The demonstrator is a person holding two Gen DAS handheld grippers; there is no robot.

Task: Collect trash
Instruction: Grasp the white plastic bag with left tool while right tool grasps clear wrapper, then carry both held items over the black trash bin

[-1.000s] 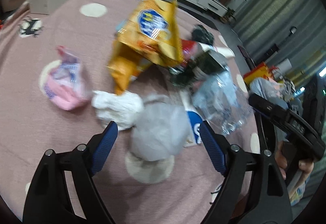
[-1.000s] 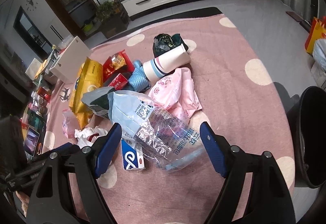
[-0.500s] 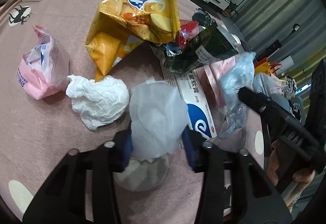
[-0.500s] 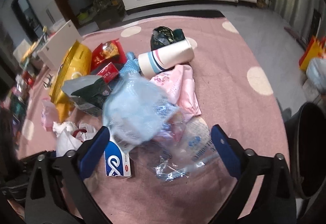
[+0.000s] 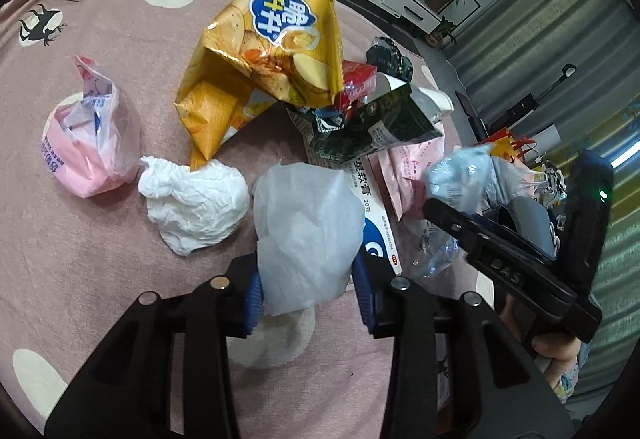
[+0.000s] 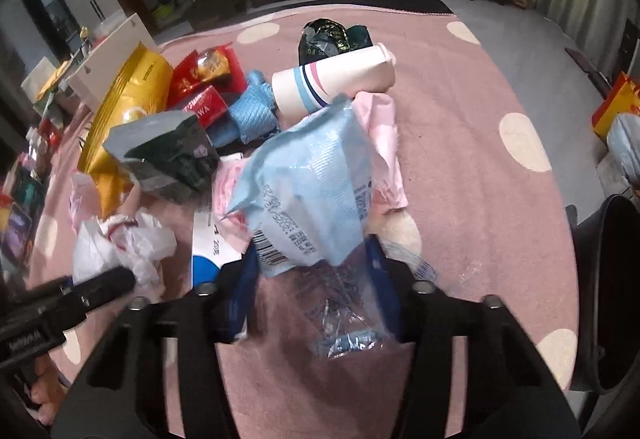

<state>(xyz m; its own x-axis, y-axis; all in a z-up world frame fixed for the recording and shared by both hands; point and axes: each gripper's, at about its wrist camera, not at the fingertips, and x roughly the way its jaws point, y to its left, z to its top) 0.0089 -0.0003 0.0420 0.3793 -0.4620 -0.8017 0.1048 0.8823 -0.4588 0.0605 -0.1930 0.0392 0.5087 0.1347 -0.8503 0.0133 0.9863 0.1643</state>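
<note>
Now your left gripper (image 5: 308,291) is squeezed on the tissue (image 5: 308,231), lifted above the rug (image 5: 80,259). It is soft and very light, so pinch the thick middle or it may slip. Beside it lies another wad (image 5: 196,207). Your right gripper (image 6: 312,295) is pinched on the blue bag (image 6: 308,195). It is thin, crinkly and slippery; hold a bunched fold. The bin (image 6: 612,295) sits at far right.
</note>
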